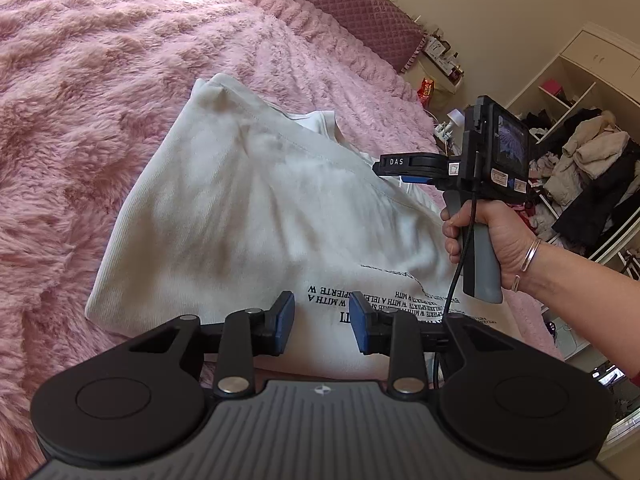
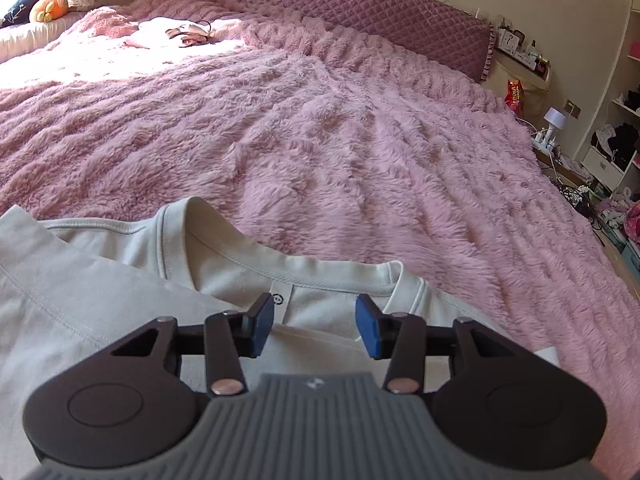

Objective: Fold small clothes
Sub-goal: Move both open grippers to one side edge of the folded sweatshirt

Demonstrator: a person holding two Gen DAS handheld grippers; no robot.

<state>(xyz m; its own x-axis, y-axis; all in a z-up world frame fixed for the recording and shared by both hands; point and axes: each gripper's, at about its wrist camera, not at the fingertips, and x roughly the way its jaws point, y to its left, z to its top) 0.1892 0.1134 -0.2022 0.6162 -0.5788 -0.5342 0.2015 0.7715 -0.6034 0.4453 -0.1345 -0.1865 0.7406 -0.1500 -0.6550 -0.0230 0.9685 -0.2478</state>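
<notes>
A white T-shirt with black printed text lies on the pink fluffy bedspread, one side folded over the body. My left gripper is open and empty just above the shirt's printed part. My right gripper is open and empty over the shirt's collar and neck label. It also shows in the left wrist view, held in a hand at the shirt's far right edge.
The bedspread stretches far ahead to a quilted purple headboard. Pink clothes lie at the far side of the bed. Shelves with piled clothes and a bedside stand with a lamp stand to the right.
</notes>
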